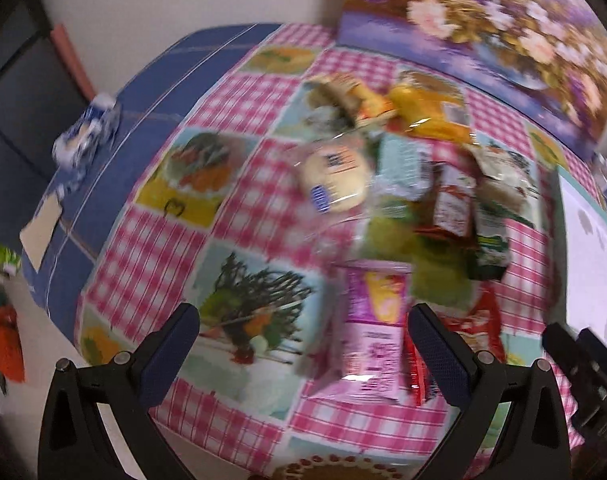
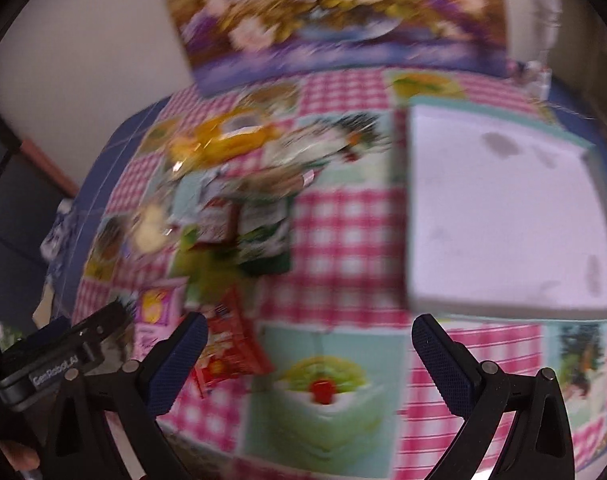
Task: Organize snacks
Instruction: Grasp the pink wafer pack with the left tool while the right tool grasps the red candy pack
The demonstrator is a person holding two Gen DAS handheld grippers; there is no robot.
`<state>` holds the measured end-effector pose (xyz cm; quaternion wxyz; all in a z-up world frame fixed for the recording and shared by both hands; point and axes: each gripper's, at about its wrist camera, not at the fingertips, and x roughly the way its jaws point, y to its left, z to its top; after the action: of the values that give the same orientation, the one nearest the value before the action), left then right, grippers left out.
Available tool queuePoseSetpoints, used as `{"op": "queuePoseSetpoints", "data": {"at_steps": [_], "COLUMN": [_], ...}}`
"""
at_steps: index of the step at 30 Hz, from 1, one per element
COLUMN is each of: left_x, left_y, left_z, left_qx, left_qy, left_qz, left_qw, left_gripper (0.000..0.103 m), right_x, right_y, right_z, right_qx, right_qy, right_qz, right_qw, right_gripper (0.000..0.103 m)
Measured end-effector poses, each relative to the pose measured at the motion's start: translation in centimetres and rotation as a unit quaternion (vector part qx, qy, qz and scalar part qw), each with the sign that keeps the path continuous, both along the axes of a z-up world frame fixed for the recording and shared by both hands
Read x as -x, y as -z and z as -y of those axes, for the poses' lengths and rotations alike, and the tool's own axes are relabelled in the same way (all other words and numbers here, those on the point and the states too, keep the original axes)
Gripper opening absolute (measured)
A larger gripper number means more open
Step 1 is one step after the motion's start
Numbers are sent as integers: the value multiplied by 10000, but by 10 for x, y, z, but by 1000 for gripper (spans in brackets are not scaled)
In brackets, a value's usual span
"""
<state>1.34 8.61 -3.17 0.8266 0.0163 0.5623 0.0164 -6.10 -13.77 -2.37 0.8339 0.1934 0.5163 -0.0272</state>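
A heap of snack packets lies on the pink checked tablecloth (image 1: 151,248). In it I see a pink packet (image 1: 373,320), a red packet (image 1: 479,320), a clear-wrapped round bun (image 1: 335,176), a yellow bag (image 1: 431,112) and a dark green packet (image 1: 491,240). My left gripper (image 1: 303,340) is open above the cloth, with the pink packet just ahead of its right finger. My right gripper (image 2: 309,354) is open too, the red packet (image 2: 227,348) beside its left finger. An empty white tray (image 2: 503,216) with a teal rim sits ahead of it on the right. Both views are blurred.
A floral picture (image 2: 331,12) leans on the wall behind the table. Blue cloth (image 1: 103,128) covers the table's left part, with a blue-white packet (image 1: 87,132) and a paper slip (image 1: 41,224) on it. The other gripper's body (image 2: 59,356) shows at the left.
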Motion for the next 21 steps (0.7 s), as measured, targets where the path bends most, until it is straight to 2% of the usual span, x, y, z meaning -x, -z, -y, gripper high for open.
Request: {"op": "queuePoseSetpoints", "data": {"at_steps": [5, 8, 10, 12, 15, 21], "left_x": [-2, -6, -7, -8, -9, -11], "left_y": [9, 16, 21, 24, 25, 25], "left_z": [0, -6, -15, -22, -24, -13], "left_qx": [173, 113, 312, 499, 534, 521], "left_qy": [1, -214, -361, -475, -581, -361], "left_qz": [-173, -324, -411, -465, -470, -436], "left_qw": [9997, 9992, 9980, 9965, 9958, 9970], "left_gripper": [102, 102, 102, 102, 102, 102], "right_x": [-12, -21, -25, -27, -31, -36], "right_y": [17, 28, 32, 36, 45, 54], "right_z": [-29, -39, -42, -52, -68, -81], "right_qx": [-133, -106, -163, -64, 140, 521], "right_qy": [-409, -504, -548, -682, -892, -963], "right_qz": [-307, -472, -579, -648, -752, -878], "right_qw": [9986, 9976, 9967, 9955, 9931, 9901], "right_gripper": [103, 103, 103, 103, 103, 103]}}
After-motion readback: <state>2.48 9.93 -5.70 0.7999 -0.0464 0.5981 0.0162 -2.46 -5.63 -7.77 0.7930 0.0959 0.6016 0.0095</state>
